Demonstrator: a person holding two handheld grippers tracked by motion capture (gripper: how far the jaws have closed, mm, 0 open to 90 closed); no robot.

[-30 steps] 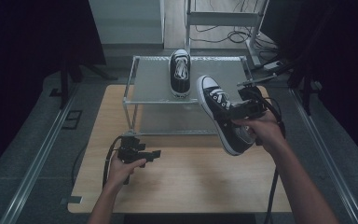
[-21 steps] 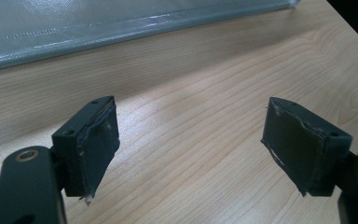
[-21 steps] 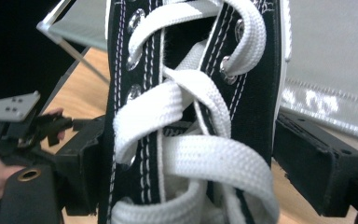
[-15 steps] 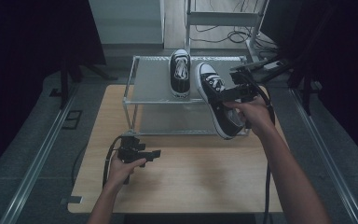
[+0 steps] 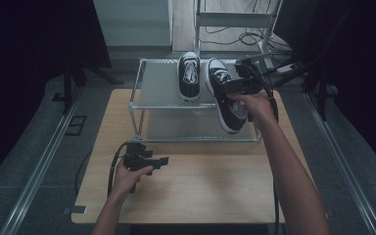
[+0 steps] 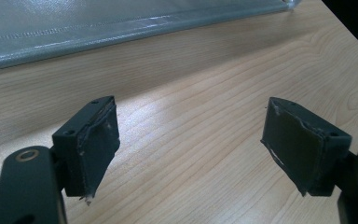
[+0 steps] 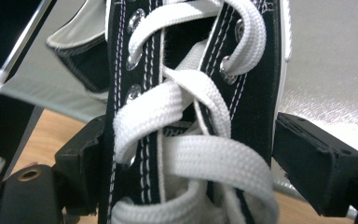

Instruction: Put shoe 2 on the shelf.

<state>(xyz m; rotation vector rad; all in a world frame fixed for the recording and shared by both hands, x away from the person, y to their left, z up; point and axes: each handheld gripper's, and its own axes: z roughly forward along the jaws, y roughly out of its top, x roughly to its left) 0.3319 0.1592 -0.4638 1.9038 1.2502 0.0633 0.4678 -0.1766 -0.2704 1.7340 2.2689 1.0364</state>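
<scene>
Placing step: right gripper (image 5: 240,88), fingers clamped on a black sneaker (image 5: 223,100), holds it over the rack's (image 5: 161,81) top shelf beside its mate (image 5: 188,77). Next: lower it level, then release. Left gripper (image 5: 162,160) rests on the bench (image 5: 200,171), fingers apart and empty.

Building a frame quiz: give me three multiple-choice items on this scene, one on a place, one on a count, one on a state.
1. Where does the resting shoe sit?
A. on the rack's top shelf
B. on the wooden table
C. on the floor

2. How many shoes are in view?
A. one
B. two
C. three

3. What is the left gripper doing?
A. clamping a shoe
B. gripping the rack
C. open over the table, holding nothing

Answers: 1 A, it lies flat on the shelf. 2 B, one rests there and the held shoe is in the right gripper. 3 C, bare wood shows between its jaws.
</scene>
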